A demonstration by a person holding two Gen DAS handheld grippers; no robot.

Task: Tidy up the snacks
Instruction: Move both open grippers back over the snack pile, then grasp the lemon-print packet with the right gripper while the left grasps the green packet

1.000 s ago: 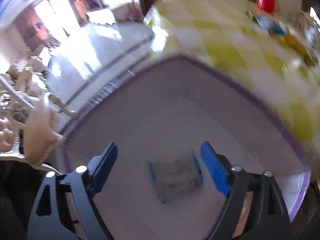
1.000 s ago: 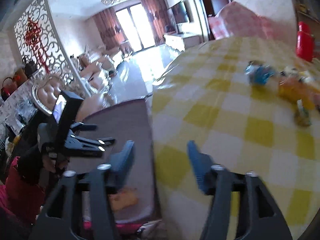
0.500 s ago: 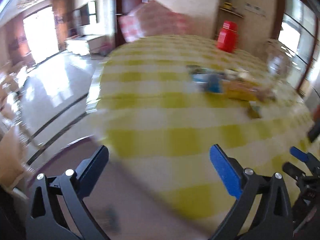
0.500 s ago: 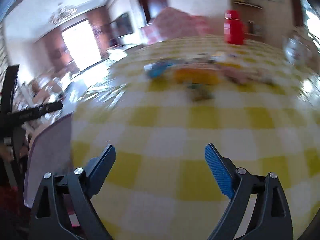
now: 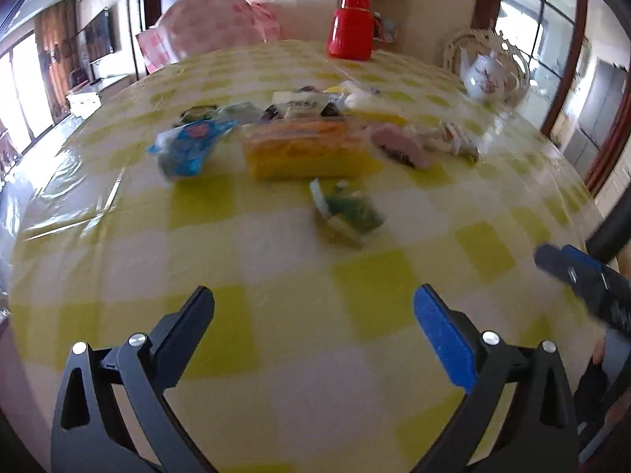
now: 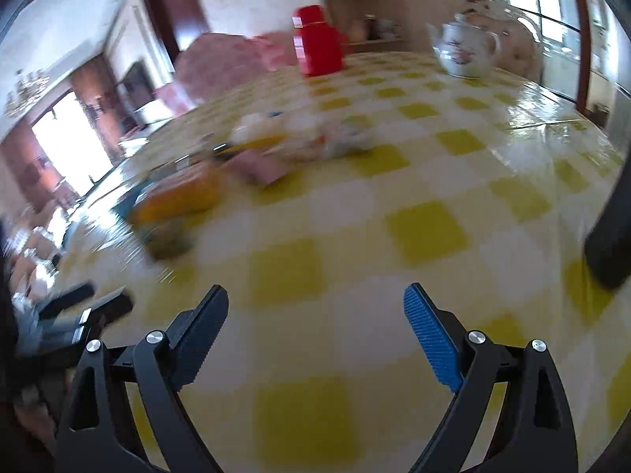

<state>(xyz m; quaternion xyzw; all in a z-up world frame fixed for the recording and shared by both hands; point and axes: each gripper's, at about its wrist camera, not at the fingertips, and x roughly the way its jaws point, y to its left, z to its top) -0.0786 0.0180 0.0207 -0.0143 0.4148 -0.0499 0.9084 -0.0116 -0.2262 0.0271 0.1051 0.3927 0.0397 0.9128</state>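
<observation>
- The left gripper (image 5: pixel 313 307) hangs over the near part of the tabletop (image 5: pixel 276 354), which wears a yellow-and-white check cloth; its jaws have just been opening and stand released, nothing between them.
- The right gripper (image 6: pixel 315 307) is likewise over bare cloth, its jaws just opened wide and empty.
- The snacks (image 5: pixel 303 134) lie heaped at mid-tabletop: a blue packet (image 5: pixel 189 149), a long orange packet (image 5: pixel 303 149), a pink one (image 5: pixel 398 146).
- A small green packet (image 5: pixel 347 213) lies apart, nearer the grippers.
- A red flask (image 5: pixel 351 25) and a white teapot (image 5: pixel 489 77) stand by the far edge.
</observation>
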